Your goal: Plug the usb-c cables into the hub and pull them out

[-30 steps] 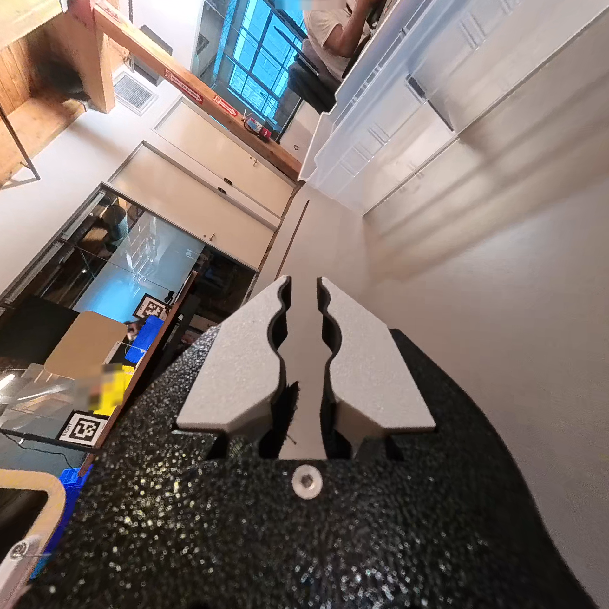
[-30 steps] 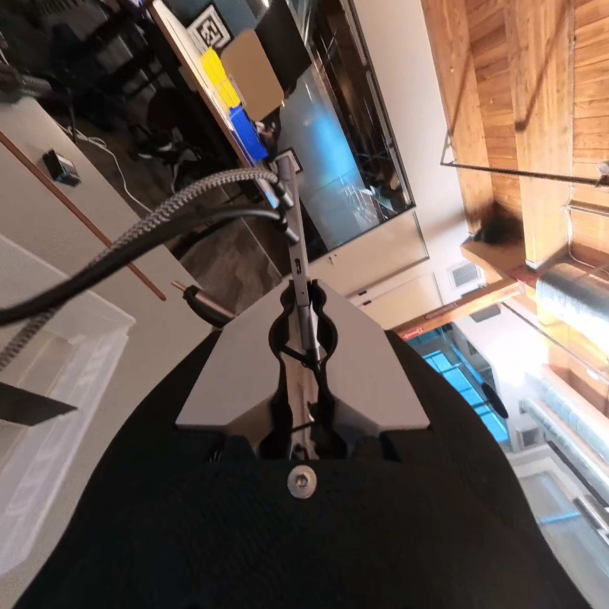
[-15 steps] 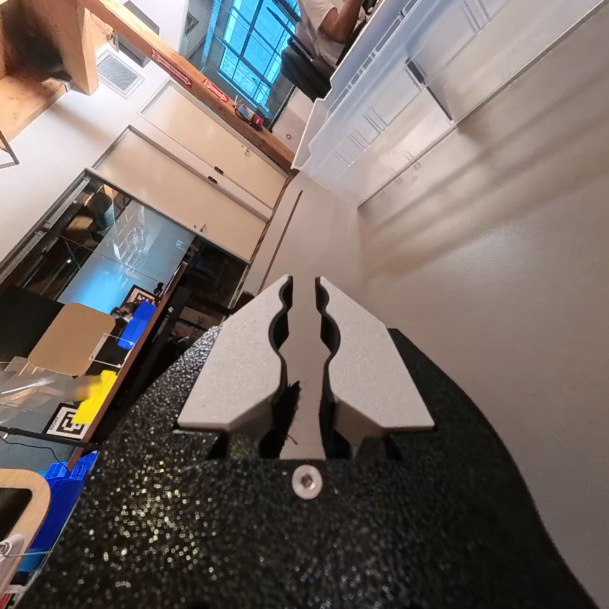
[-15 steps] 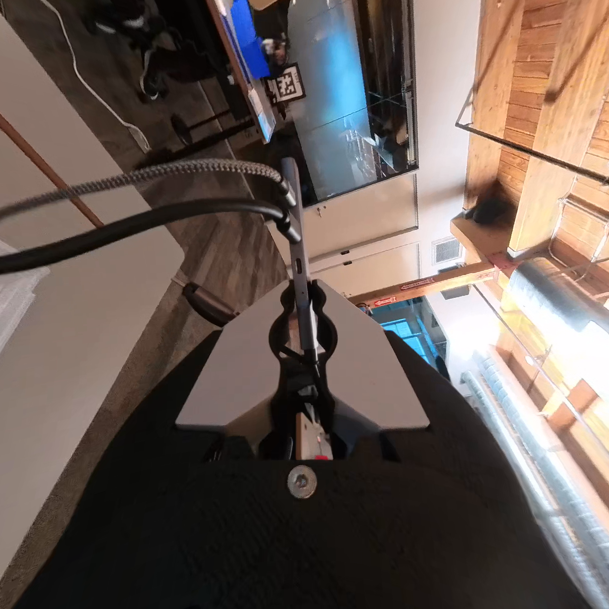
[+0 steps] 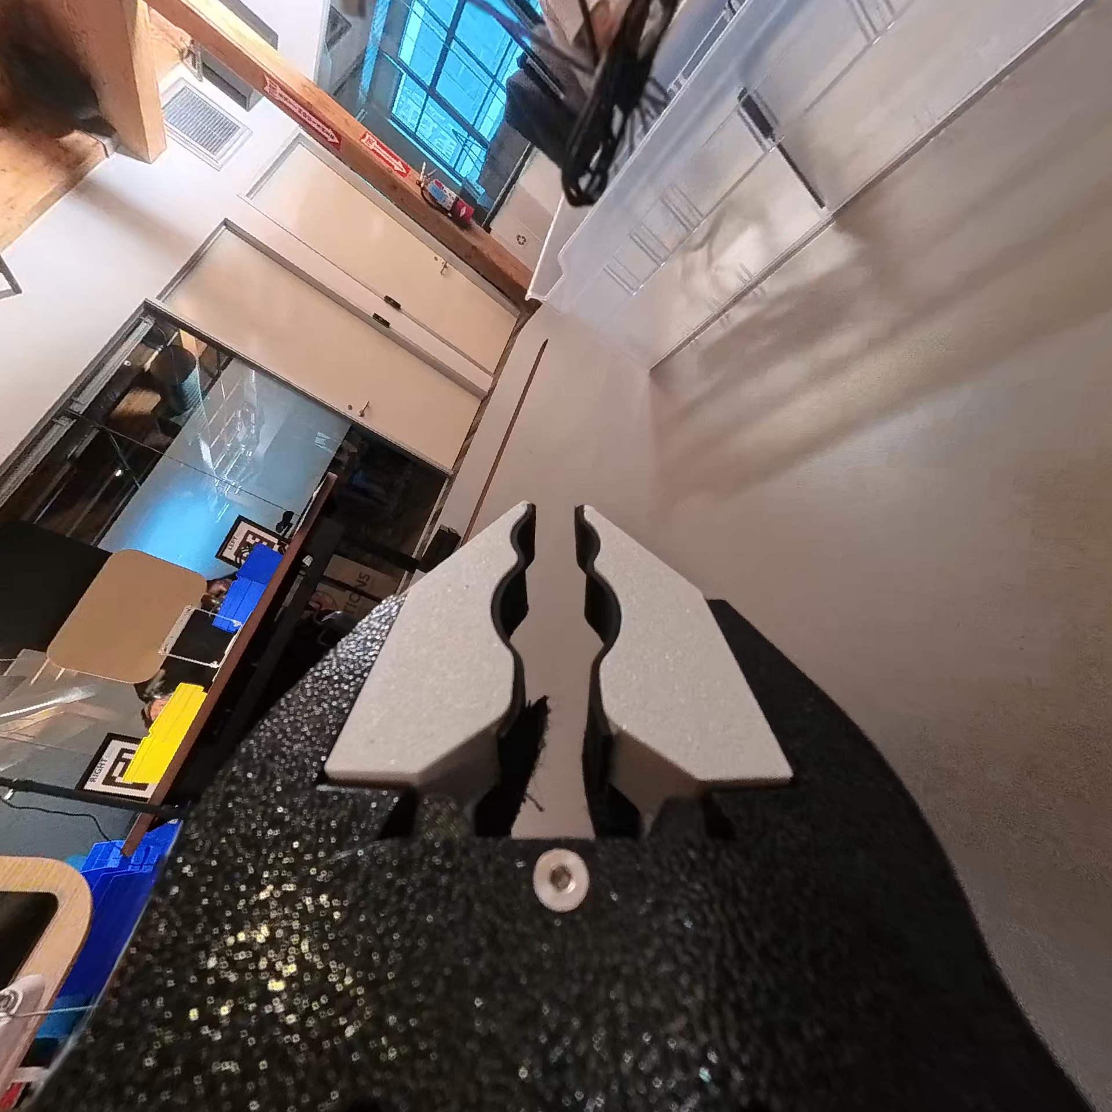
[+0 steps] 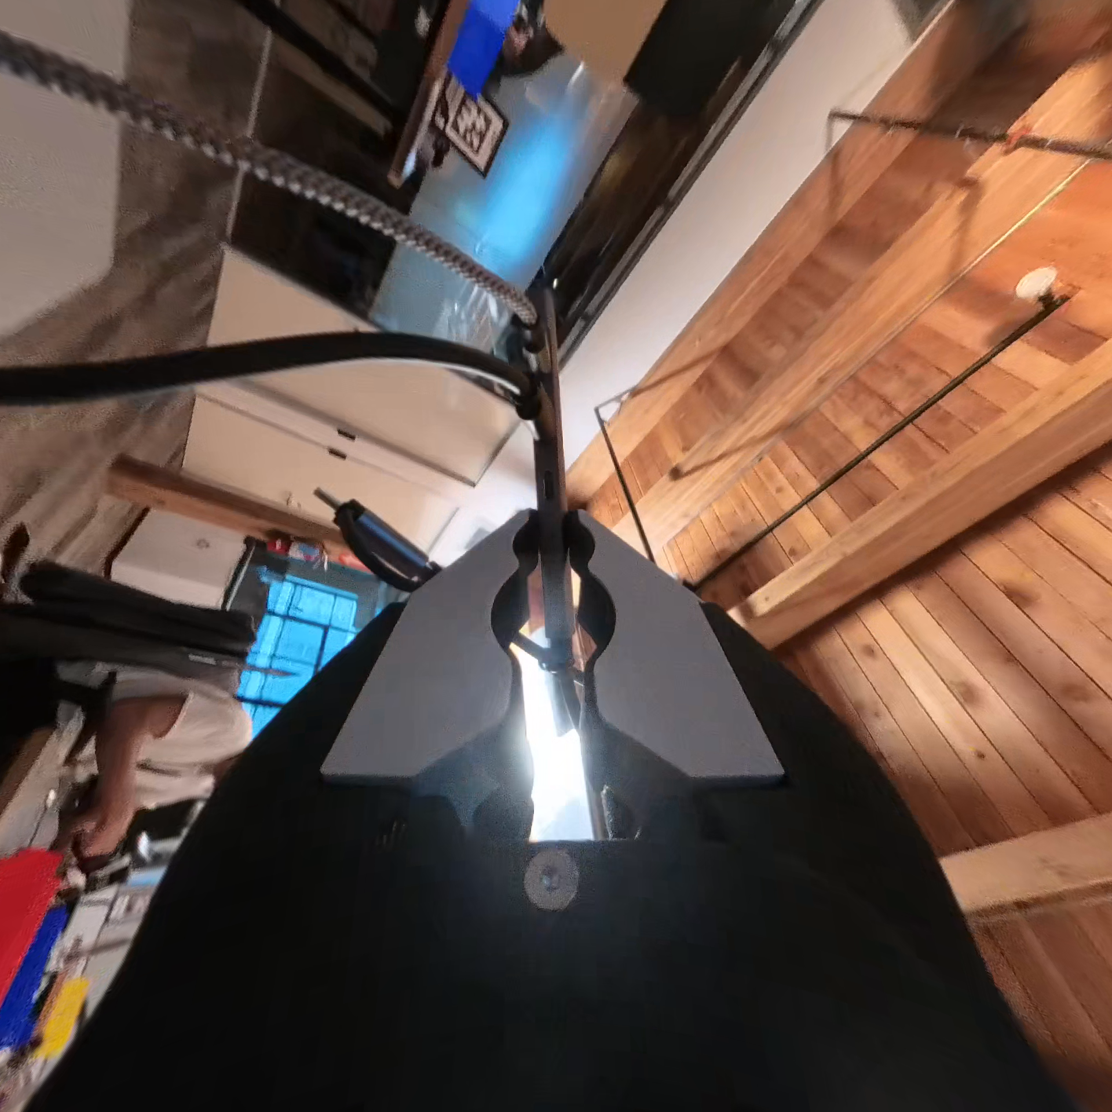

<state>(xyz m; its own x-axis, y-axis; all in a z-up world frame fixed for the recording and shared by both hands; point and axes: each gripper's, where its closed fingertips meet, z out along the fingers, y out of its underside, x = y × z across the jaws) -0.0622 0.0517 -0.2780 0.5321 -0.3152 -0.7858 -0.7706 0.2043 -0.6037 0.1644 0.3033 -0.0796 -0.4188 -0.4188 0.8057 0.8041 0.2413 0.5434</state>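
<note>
My right gripper (image 6: 549, 523) is shut on a thin grey hub (image 6: 550, 457), seen edge-on and held up in the air towards the wooden ceiling. A braided cable (image 6: 301, 174) and a smooth black cable (image 6: 240, 361) are plugged into the hub's far end and trail off to the left. A loose plug (image 6: 379, 541) on a short black lead hangs just left of the fingers. My left gripper (image 5: 554, 517) is empty, its jaws a narrow gap apart, low over the white table (image 5: 902, 541). Black cables (image 5: 593, 120) dangle at the top of the left wrist view.
A clear plastic bin (image 5: 692, 240) stands on the table beyond my left gripper, under the dangling cables. A person (image 6: 162, 740) in a light shirt stands at the left of the right wrist view. Desks with blue and yellow boxes (image 5: 162, 752) lie to the left. The left gripper's tips are roughly 40 cm from the right gripper's.
My right gripper has swung upward and turned with the hub, so it now faces the ceiling. The dangling cables have come into the top of the left wrist view. My left gripper has barely shifted.
</note>
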